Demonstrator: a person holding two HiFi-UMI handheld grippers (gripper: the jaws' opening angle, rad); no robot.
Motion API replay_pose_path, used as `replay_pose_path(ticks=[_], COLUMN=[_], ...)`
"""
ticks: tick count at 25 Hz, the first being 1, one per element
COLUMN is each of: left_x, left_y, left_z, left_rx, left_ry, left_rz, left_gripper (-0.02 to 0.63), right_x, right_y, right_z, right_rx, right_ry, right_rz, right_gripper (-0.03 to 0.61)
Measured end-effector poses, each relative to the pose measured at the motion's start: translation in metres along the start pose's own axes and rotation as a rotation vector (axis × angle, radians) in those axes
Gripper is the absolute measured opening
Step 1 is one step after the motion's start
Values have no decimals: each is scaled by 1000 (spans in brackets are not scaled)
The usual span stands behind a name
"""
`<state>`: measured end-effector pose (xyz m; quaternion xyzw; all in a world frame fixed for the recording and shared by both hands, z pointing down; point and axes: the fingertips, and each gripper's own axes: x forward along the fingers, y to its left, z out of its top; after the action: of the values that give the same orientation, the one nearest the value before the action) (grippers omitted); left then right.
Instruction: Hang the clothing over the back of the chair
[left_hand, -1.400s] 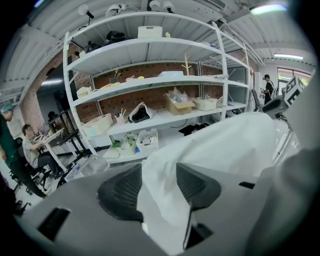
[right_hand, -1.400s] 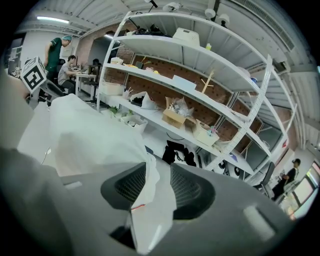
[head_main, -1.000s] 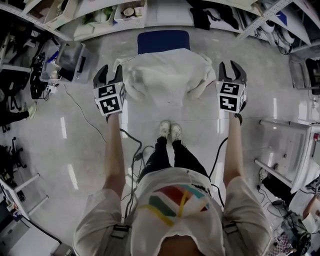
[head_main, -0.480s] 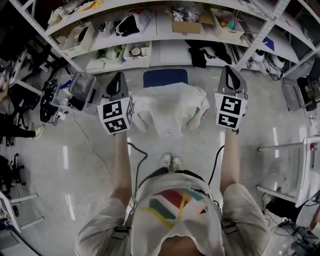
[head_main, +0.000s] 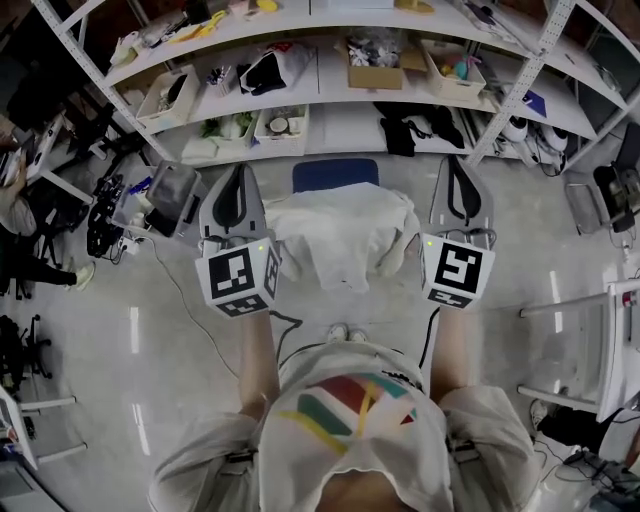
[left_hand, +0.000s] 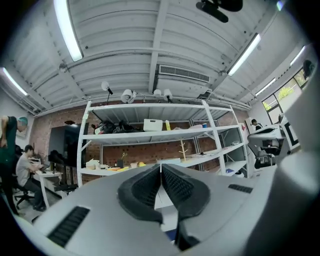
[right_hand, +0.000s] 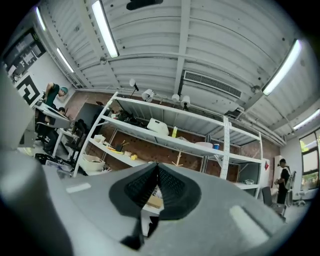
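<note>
Mostly plastic, cloth, painted metal and a shiny floor.
My left tool (head_main: 238, 180) and right tool (head_main: 458, 170): matt grey plastic, ribbed black pads (left_hand: 176, 187). Clothing (head_main: 345, 235): soft creased white cloth. Chair (head_main: 335, 172): matt blue. Floor (head_main: 100, 330): glossy. Shelf rack (head_main: 510, 90): white painted metal.

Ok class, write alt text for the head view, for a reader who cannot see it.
Seen from above, a person holds out the left hand-held gripper and the right hand-held gripper, both shut and empty, on either side of a white garment lying on a blue chair. Cluttered shelves stand beyond.
</note>
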<state>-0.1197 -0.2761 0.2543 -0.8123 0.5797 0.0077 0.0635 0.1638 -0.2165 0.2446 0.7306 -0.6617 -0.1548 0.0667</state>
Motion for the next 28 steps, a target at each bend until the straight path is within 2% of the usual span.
replay_pose_path(ticks=[4, 9, 19, 28], left_x=[-17, -20, -13, -14], left_y=[-9, -6, -11, -7], left_z=[4, 11, 14, 8], left_rx=[-49, -28, 4, -4], left_ry=[-38, -71, -63, -47], left_rz=[-37, -20, -19, -12], left_gripper=[21, 21, 20, 20], right_x=[-19, -26, -25, -25], right_y=[16, 23, 27, 28], right_z=[1, -7, -14, -20], right_rx=[-7, -14, -27, -13], right_ry=[-6, 28, 51, 62], right_rz=[17, 34, 60, 61], right_gripper=[6, 5, 5, 5])
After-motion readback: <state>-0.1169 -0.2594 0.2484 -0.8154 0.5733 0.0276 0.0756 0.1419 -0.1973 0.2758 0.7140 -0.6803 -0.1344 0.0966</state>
